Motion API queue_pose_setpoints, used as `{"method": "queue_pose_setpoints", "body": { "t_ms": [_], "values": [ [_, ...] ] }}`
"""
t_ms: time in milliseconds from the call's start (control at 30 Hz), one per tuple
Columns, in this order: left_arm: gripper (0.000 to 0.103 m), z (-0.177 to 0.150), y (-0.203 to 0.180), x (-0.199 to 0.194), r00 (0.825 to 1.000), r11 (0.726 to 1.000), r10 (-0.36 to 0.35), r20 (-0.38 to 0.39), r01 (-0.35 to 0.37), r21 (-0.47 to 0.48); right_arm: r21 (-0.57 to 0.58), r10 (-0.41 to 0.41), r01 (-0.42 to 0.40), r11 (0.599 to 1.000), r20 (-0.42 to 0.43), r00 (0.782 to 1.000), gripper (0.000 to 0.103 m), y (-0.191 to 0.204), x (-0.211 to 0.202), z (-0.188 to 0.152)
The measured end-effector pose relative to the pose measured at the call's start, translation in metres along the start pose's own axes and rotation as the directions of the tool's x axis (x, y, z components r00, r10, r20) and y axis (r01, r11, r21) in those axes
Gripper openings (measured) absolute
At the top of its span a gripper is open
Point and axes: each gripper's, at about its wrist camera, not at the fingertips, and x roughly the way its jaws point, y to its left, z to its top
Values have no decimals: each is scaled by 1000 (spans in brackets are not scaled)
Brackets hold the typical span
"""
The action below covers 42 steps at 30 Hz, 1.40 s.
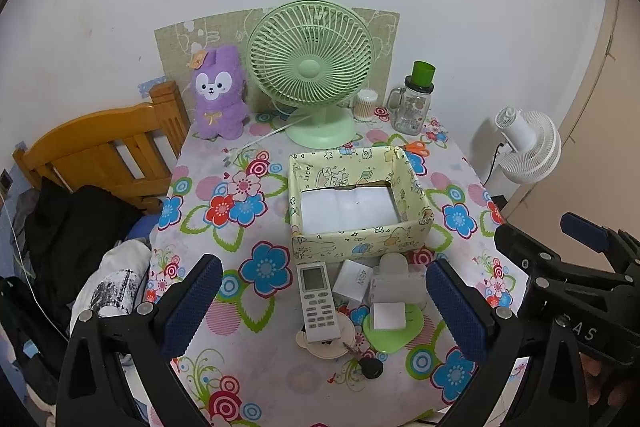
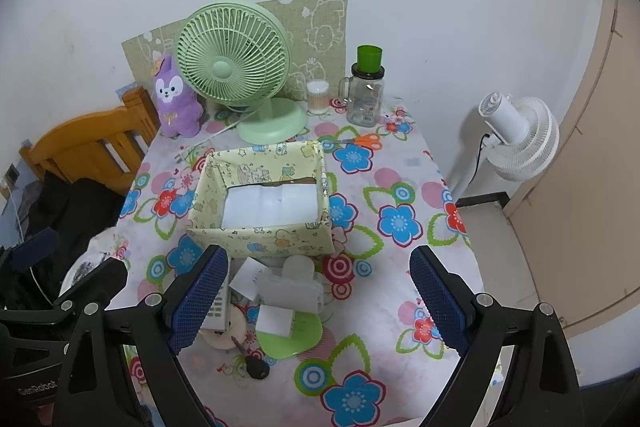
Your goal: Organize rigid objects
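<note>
A yellow cartoon-print box [image 1: 362, 241] [image 2: 262, 241] stands open in the middle of the floral table, with white padding inside. In front of it lies a small cluster. It holds a white remote control [image 1: 318, 301] [image 2: 219, 303], a small white carton [image 1: 353, 281] [image 2: 249, 278], a translucent plastic case [image 1: 396, 281] [image 2: 294, 285] and a white square block [image 1: 389, 315] [image 2: 274, 319] on a green leaf-shaped mat [image 1: 396, 337] [image 2: 298, 341]. A black-headed key [image 1: 370, 367] [image 2: 256, 367] lies nearest. My left gripper [image 1: 326, 307] hovers open over the cluster. My right gripper [image 2: 320, 303] is open too, with its left finger hiding part of the remote.
At the back stand a green desk fan [image 1: 310, 67], a purple plush [image 1: 218, 93], a cotton-swab tub [image 1: 365, 105] and a glass mug [image 1: 410, 109] with a green cup on top. Orange scissors [image 2: 360, 140] lie behind the box. A white floor fan [image 2: 516, 139] is right; a wooden bed frame [image 1: 100, 143] is left.
</note>
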Motion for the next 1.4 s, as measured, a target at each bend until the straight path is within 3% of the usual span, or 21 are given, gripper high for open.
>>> {"method": "queue_pose_setpoints", "body": {
  "t_ms": [1400],
  "values": [
    [100,-5,-12,7,999,1000,17,-32,-16,22,-15,-56,56,998,-7,998,94,-1,-4,-3]
  ]
}}
